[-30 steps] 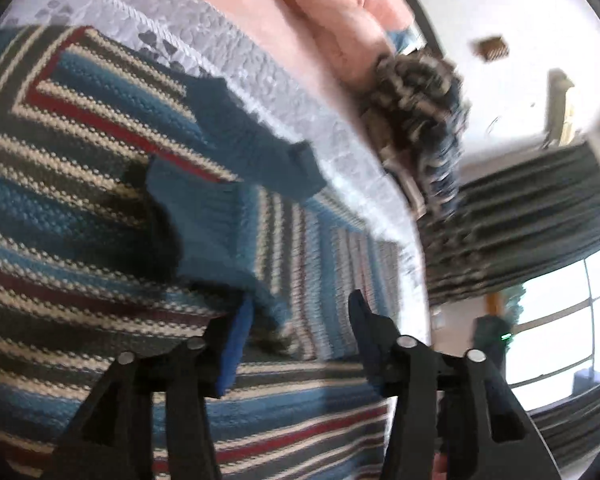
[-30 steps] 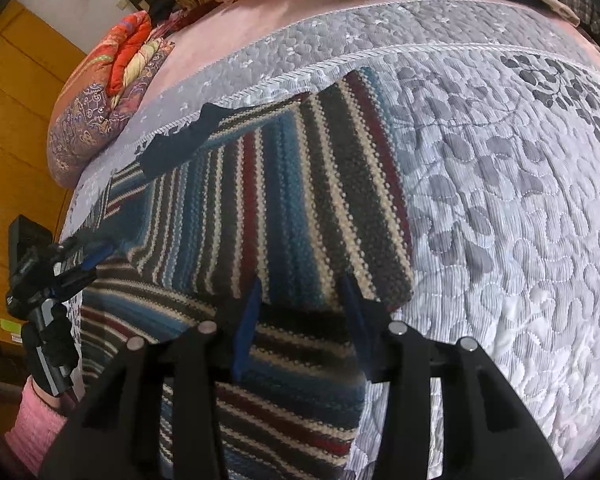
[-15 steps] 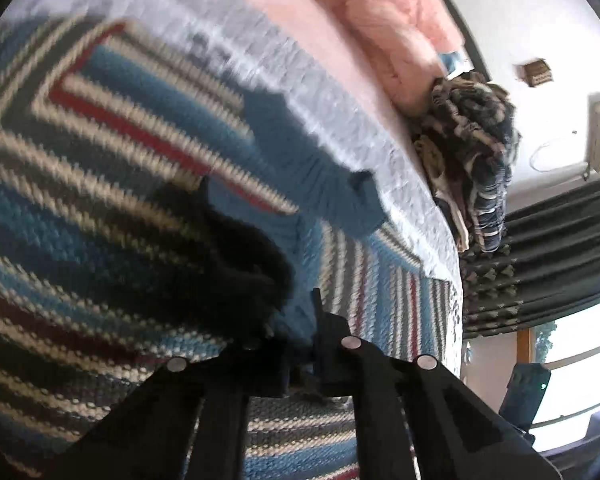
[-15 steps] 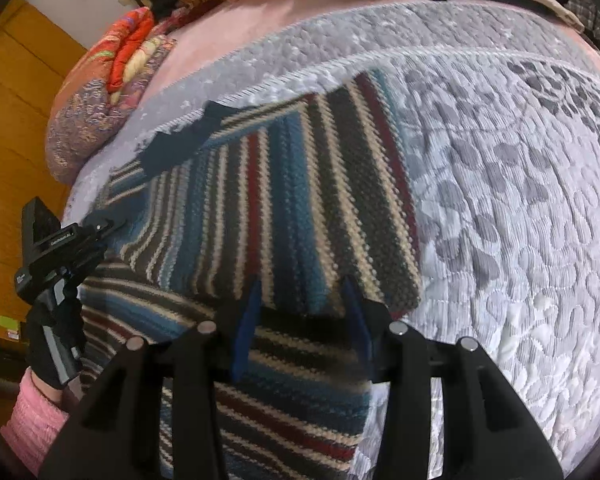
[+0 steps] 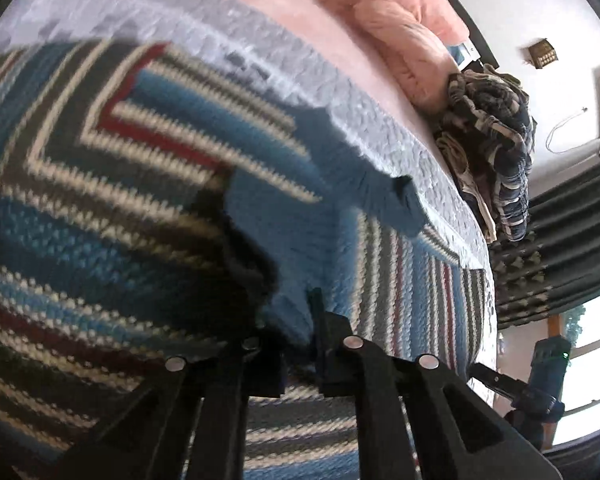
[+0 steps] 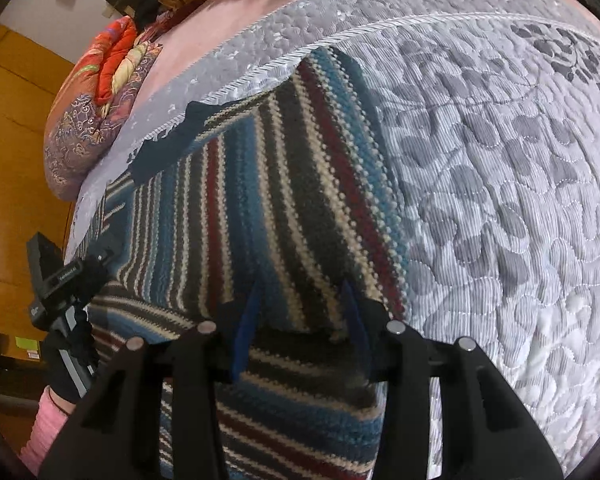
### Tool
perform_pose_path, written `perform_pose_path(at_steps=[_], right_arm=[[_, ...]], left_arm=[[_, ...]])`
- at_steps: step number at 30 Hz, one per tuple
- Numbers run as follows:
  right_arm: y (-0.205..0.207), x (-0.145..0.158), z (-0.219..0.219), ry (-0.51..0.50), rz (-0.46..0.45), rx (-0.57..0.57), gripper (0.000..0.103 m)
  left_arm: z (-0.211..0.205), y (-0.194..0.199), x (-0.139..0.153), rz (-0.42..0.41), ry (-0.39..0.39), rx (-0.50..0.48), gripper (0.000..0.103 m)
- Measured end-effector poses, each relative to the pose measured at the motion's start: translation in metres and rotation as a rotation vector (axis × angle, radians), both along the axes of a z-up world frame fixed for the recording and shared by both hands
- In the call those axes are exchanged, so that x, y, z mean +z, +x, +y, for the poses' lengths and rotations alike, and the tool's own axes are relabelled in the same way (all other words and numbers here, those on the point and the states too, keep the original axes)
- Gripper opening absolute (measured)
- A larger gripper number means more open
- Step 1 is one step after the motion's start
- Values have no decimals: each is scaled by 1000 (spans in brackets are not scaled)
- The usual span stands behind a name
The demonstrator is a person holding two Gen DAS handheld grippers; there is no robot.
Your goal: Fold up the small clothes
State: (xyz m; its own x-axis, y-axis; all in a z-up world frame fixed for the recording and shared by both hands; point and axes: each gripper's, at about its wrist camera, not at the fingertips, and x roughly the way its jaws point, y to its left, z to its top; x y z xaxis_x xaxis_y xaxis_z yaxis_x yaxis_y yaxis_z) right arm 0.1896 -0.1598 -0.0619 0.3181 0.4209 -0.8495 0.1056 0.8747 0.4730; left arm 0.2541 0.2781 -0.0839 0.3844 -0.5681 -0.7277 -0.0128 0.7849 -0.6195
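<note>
A striped knit sweater (image 5: pixel 100 184) in blue, black, cream and red lies on the quilted grey bedspread (image 6: pixel 500 200). Its plain blue sleeve cuff (image 5: pixel 284 264) is pinched in my left gripper (image 5: pixel 296 314), which is shut on it at the sweater's near edge. In the right wrist view the same sweater (image 6: pixel 284 200) has a folded part lying over its body. My right gripper (image 6: pixel 302 304) is open, with its fingers on either side of that fold's near edge. The left gripper (image 6: pixel 60 276) shows there at the sweater's left side, held by a gloved hand.
A pink blanket (image 5: pixel 400 28) and a heap of dark patterned clothes (image 5: pixel 496 140) lie at the far side of the bed. A red and purple quilt bundle (image 6: pixel 96 108) sits at the bed's left end. Dark curtains (image 5: pixel 572 232) hang by a window.
My left gripper has shut on the blue cuff and drawn it a little up from the sweater. My right gripper has edged closer to the fold and stays open.
</note>
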Motion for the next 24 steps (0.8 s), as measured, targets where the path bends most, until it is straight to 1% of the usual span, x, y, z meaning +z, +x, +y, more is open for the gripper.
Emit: perform_pose_path(at_steps=[1, 3, 4, 6, 8, 9, 10, 11, 13, 15, 17, 20, 22, 24], right_arm=[[0, 1, 0, -3, 3, 3, 41], [0, 6, 3, -24, 7, 8, 41], [-2, 15, 7, -46, -3, 18, 41], [-5, 31, 15, -65, -43, 39, 44], [-7, 50, 27, -52, -89, 60, 47], [-7, 55, 33, -42, -102, 69, 48], [-5, 60, 44, -38, -110, 86, 49], [-3, 62, 52, -45, -107, 98, 49], [2, 57, 71, -70, -94, 124, 49], [7, 49, 81, -91, -70, 129, 49], [11, 37, 86, -90, -43, 131, 48], [16, 19, 88, -131, -6, 124, 48], [17, 7, 88, -134, 20, 124, 48], [17, -3, 89, -144, 22, 127, 48]], left_arm=[[3, -2, 1, 1, 4, 0, 17], [14, -7, 11, 1, 23, 15, 19], [23, -12, 23, -16, 39, 34, 20], [32, -19, 47, -89, 58, 56, 20], [31, -27, 76, -174, 114, 49, 27], [24, -29, 87, -208, 128, 33, 32], [19, -28, 91, -216, 132, 21, 35], [8, -27, 93, -216, 132, -14, 36], [-9, -23, 87, -197, 134, -58, 36], [-24, -17, 73, -160, 156, -82, 36], [-29, -14, 54, -111, 164, -91, 35], [-31, -11, 30, -58, 195, -95, 34], [-27, -11, 18, -54, 190, -102, 33], [-24, -13, 15, -61, 182, -110, 32]])
